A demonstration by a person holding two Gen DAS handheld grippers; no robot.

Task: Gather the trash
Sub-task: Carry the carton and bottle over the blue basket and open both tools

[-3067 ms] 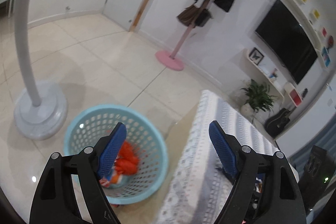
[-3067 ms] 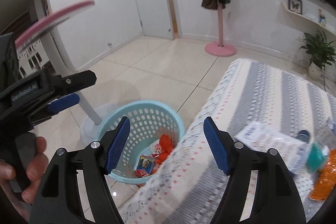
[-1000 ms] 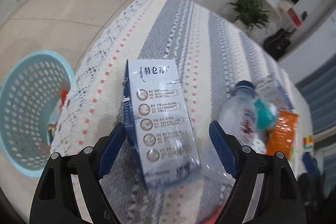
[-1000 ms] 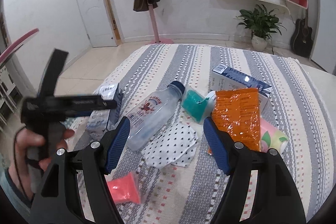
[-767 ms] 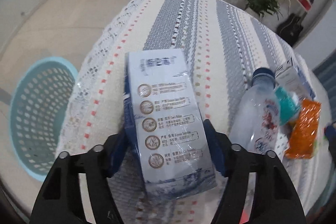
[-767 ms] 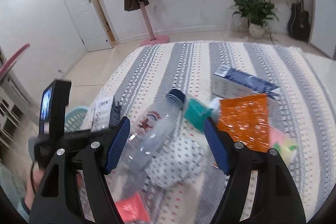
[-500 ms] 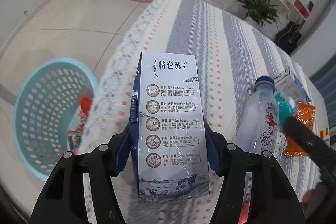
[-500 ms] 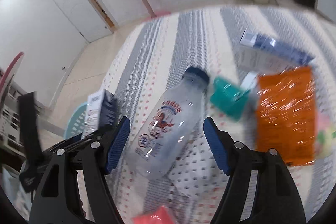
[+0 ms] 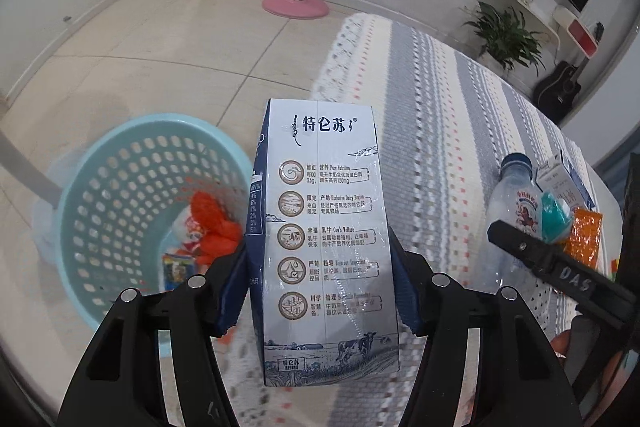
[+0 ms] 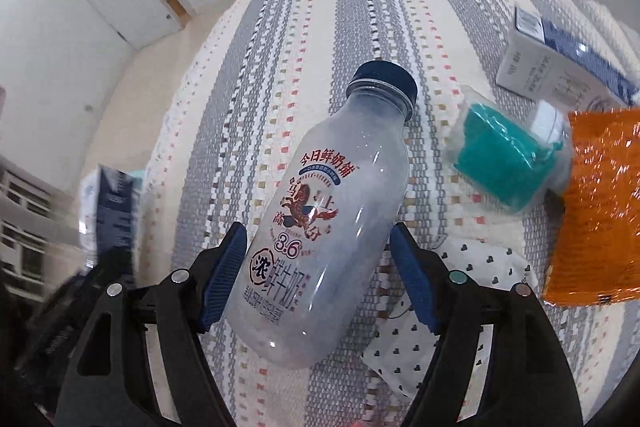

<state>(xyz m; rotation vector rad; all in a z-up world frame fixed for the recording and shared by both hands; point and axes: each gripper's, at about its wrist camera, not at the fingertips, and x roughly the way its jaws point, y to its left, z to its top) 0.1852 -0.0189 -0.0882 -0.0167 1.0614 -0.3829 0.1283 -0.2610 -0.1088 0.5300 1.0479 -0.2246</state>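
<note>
Above the blue basket (image 9: 120,195), the left claw (image 9: 320,287) holds a milk carton (image 9: 324,239); the right claw (image 10: 318,275) sits wide around a milk bottle (image 10: 332,219).

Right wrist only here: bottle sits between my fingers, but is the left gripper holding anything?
Observer: Yes. The left gripper is shut on a milk carton, pads against both its sides.
Operator: Where's the bin? Not in my view.
Observer: A light blue basket stands on the floor beside the table edge, to the left of the carton in the left wrist view.
Operator: Anything in it?
Observer: Yes, an orange wrapper and a few small packets lie at the bottom.
Operator: Has my gripper closed on the bottle?
Observer: From the left wrist view, one finger of the right gripper crosses in front of the bottle; contact cannot be told.
</note>
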